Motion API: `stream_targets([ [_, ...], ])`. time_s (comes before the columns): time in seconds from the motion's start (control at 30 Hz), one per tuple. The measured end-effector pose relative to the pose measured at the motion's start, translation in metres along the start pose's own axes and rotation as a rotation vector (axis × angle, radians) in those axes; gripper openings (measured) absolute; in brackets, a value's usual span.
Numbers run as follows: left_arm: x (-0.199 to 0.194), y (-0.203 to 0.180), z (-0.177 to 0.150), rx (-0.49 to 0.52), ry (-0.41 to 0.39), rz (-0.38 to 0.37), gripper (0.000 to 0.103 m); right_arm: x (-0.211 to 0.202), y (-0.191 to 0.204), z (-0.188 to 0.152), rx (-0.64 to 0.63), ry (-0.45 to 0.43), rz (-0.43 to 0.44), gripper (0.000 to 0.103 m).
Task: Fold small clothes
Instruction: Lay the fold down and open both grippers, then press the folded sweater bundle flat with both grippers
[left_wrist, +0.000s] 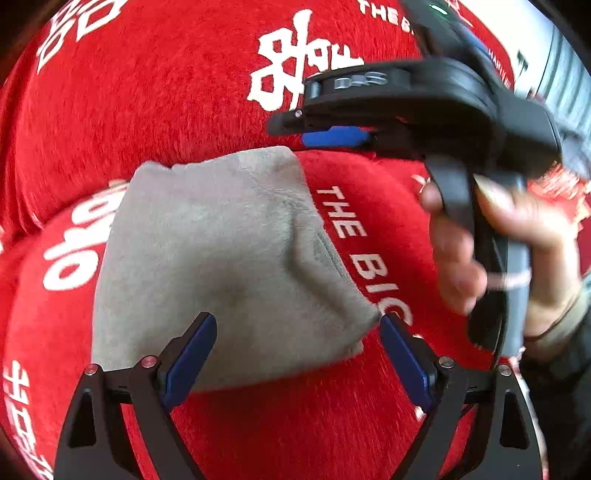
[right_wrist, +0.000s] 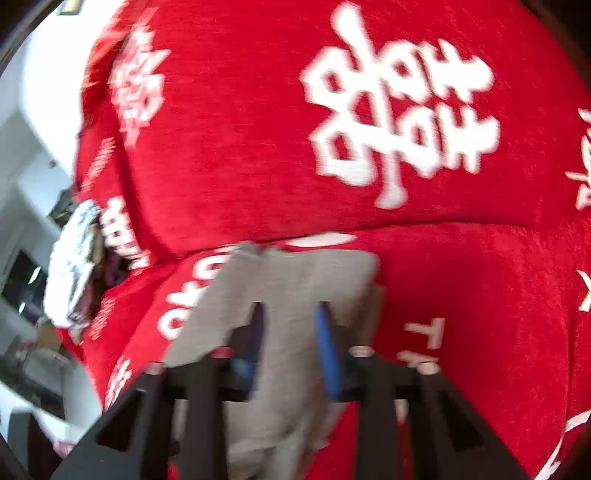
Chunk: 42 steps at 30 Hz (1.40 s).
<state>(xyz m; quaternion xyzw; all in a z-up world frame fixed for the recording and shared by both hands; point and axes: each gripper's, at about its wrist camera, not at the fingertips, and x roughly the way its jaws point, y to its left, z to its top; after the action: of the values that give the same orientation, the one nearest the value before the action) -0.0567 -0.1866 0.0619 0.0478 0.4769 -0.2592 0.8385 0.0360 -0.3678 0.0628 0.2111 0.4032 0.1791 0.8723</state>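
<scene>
A small grey garment (left_wrist: 221, 258) lies folded on a red sofa cover (left_wrist: 147, 110) with white lettering. My left gripper (left_wrist: 297, 325) is open, its blue pads (left_wrist: 192, 358) either side of the garment's near edge, holding nothing. My right gripper (left_wrist: 332, 134), held by a hand (left_wrist: 517, 236), hovers just beyond the garment's far right corner. In the blurred right wrist view the right gripper (right_wrist: 290, 314) is partly open over the grey garment (right_wrist: 288, 280), with cloth showing between its fingers; a grip cannot be told.
The red sofa back (right_wrist: 258, 129) rises behind the seat. A crumpled foil-like bundle (right_wrist: 72, 266) sits at the sofa's left end, with white furniture (right_wrist: 22, 166) beyond it.
</scene>
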Motion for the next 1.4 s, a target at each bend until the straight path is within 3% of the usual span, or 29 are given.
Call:
stream_targets([
  [0.07, -0.013, 0.019, -0.001, -0.042, -0.022, -0.075, 0.090, 0.000, 0.016, -0.008, -0.032, 0.006, 0.065, 0.053],
  [0.13, -0.021, 0.032, -0.001, -0.078, -0.042, -0.080, 0.090, 0.007, 0.024, -0.017, -0.054, 0.051, 0.099, 0.053],
  [0.23, -0.019, 0.060, 0.003, -0.145, -0.048, -0.004, 0.090, 0.031, 0.016, -0.029, -0.037, 0.135, 0.019, 0.052],
  [0.27, -0.012, 0.072, 0.004, -0.176, -0.032, 0.051, 0.090, 0.039, 0.008, -0.034, -0.023, 0.157, -0.038, 0.044],
  [0.33, 0.002, 0.090, 0.004, -0.213, 0.017, 0.124, 0.090, 0.038, -0.003, -0.038, -0.002, 0.138, -0.068, 0.034],
  [0.37, 0.010, 0.100, 0.001, -0.242, 0.055, 0.142, 0.090, 0.034, -0.005, -0.038, 0.013, 0.133, -0.070, 0.034],
  [0.43, 0.013, 0.113, -0.005, -0.292, 0.078, 0.106, 0.090, 0.019, 0.003, -0.037, 0.006, 0.113, -0.101, 0.037],
  [0.5, 0.009, 0.120, -0.009, -0.320, 0.052, 0.082, 0.090, 0.002, 0.020, -0.041, -0.048, 0.082, -0.105, 0.037],
  [0.57, 0.004, 0.119, -0.011, -0.316, 0.022, 0.077, 0.090, -0.013, 0.040, -0.052, -0.098, 0.060, -0.054, 0.038],
  [0.67, 0.002, 0.122, -0.015, -0.294, 0.014, 0.133, 0.090, -0.023, 0.062, -0.076, -0.144, 0.050, -0.013, 0.040],
  [0.8, 0.011, 0.137, -0.025, -0.301, 0.049, 0.142, 0.091, -0.016, 0.044, -0.108, -0.116, 0.097, -0.143, 0.039],
  [0.9, 0.010, 0.138, -0.031, -0.295, 0.047, 0.132, 0.091, -0.024, 0.025, -0.127, -0.059, 0.057, -0.123, 0.038],
  [1.0, -0.002, 0.132, -0.028, -0.274, 0.023, 0.141, 0.091, -0.034, 0.034, -0.126, -0.076, 0.064, -0.157, 0.040],
  [1.13, -0.014, 0.128, -0.004, -0.265, -0.044, 0.149, 0.091, -0.047, 0.059, -0.109, -0.141, -0.004, -0.189, 0.055],
  [1.2, -0.002, 0.130, 0.013, -0.269, -0.014, 0.164, 0.091, -0.041, 0.068, -0.094, -0.151, -0.015, -0.186, 0.057],
  [1.27, 0.023, 0.130, 0.026, -0.241, 0.061, 0.247, 0.091, -0.025, 0.068, -0.081, -0.132, 0.005, -0.194, 0.058],
  [1.4, 0.041, 0.138, 0.036, -0.247, 0.109, 0.231, 0.101, 0.019, 0.043, -0.066, -0.044, 0.118, -0.236, 0.057],
])
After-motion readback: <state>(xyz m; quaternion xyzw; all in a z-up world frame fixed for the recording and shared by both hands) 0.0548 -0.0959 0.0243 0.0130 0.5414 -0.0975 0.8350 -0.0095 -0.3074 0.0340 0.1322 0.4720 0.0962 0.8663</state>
